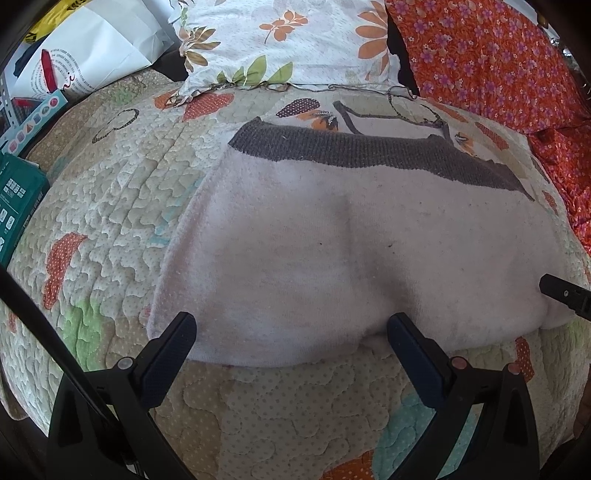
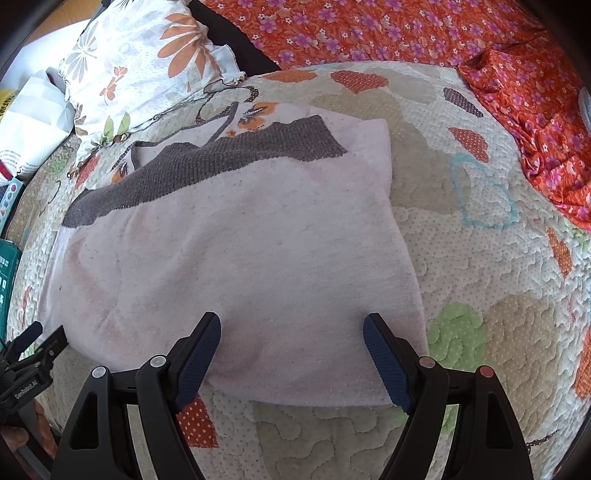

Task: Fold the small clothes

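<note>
A small pale pink knit garment with a dark grey ribbed band lies flat on the quilted bed cover. It also shows in the right wrist view, with its grey band at the far side. My left gripper is open, its fingertips over the garment's near edge, holding nothing. My right gripper is open over the garment's near right part, holding nothing. The right gripper's tip shows at the right edge of the left wrist view. The left gripper shows at the left edge of the right wrist view.
A patterned quilt covers the bed. A floral pillow lies at the head, an orange flowered cloth at the far right. A white paper bag and a green box sit at the left edge.
</note>
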`<state>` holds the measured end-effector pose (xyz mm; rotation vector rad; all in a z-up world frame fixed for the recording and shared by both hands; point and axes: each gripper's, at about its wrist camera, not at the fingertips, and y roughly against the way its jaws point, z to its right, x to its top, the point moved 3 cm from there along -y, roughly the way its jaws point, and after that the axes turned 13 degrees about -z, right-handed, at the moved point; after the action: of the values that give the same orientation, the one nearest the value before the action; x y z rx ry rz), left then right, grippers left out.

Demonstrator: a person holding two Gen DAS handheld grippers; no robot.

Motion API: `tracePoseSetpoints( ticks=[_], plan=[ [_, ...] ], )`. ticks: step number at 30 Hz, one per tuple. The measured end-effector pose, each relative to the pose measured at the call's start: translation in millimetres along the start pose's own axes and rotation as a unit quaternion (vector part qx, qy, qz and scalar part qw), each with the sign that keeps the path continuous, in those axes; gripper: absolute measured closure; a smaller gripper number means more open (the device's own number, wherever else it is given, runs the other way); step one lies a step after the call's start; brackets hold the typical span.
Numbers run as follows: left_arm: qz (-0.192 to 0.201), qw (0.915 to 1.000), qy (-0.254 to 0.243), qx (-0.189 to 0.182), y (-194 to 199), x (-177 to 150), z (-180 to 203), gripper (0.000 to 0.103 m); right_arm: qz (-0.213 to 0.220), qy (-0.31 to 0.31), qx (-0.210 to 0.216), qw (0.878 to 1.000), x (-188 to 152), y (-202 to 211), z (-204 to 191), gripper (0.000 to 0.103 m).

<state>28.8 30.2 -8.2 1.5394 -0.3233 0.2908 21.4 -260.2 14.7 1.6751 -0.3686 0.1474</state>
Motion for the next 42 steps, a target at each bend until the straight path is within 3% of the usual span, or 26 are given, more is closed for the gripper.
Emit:
tracePoseSetpoints(
  ticks=[42],
  plan=[
    [-0.004,1.0,0.001,-0.009,0.2,-0.7,1.2,0.0,-0.001,-0.006,0.002,1.0,-1.2,0.1,1.6,0.019]
  ],
)
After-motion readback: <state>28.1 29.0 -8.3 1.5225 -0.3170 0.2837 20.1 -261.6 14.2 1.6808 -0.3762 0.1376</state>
